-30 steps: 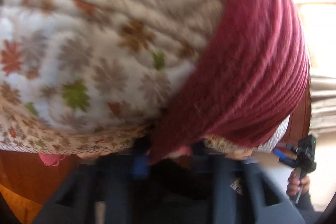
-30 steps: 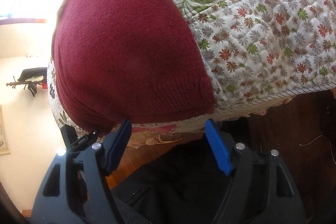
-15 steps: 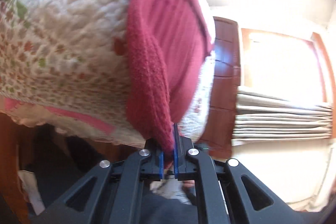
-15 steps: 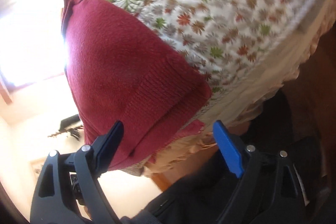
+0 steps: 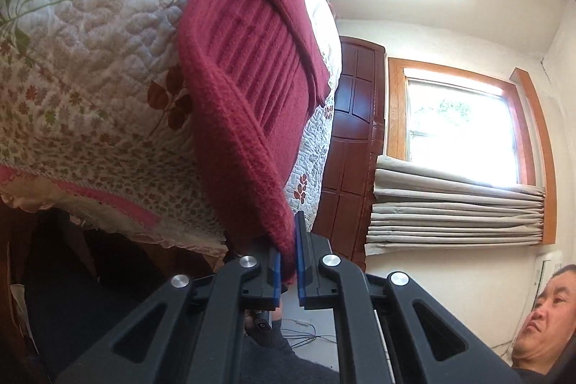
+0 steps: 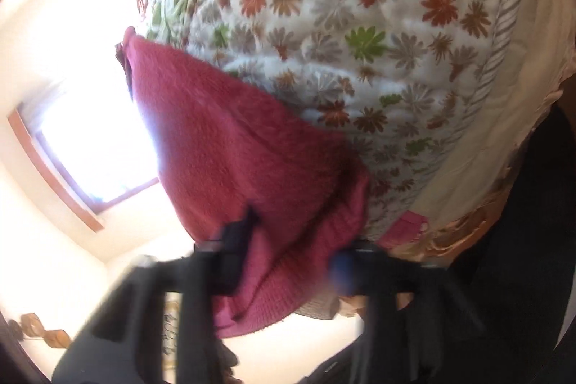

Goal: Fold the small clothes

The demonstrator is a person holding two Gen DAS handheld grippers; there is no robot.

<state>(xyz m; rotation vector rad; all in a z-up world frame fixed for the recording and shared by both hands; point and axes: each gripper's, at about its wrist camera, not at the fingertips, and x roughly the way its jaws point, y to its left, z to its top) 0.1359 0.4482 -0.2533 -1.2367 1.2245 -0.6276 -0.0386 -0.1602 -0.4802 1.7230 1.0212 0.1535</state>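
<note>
Your left gripper (image 5: 287, 261) clamps the sweater (image 5: 248, 67) hem at 6 o'clock to lift it off the quilt (image 5: 90, 42) for folding; the right gripper (image 6: 288, 261) straddles it, blurred, clench undeterminable.

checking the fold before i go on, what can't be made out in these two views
- Right wrist view: the right claw is motion-blurred, so whether it grips the maroon knit garment is unclear.
- Left wrist view: the garment's hem is hidden inside the shut left claw.
- Both views: the garment's far end lies past the floral quilt edge, unseen.
</note>
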